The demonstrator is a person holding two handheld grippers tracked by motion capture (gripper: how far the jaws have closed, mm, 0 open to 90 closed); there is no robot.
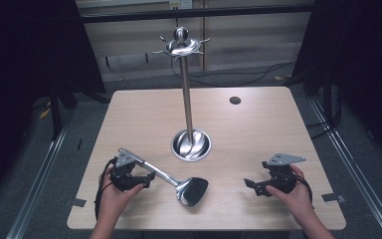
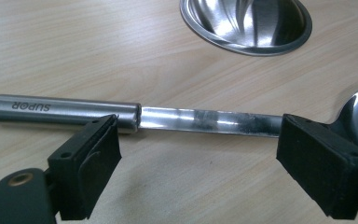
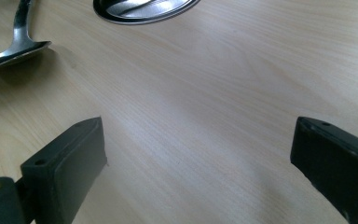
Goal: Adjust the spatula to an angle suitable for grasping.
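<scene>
High view: your left hand-held gripper (image 1: 146, 180) sits beside the ladle (image 1: 179, 182) lying on the bench (image 1: 258, 129). Left gripper view: jaws apart, astride the handle, not yet clamped; close next. Right gripper view: jaws apart, empty.

A steel ladle (image 1: 179, 180) lies flat on the worktop (image 1: 258, 129) at lower centre of the high view — bowl lower right, brushed handle pointing upper left.
</scene>
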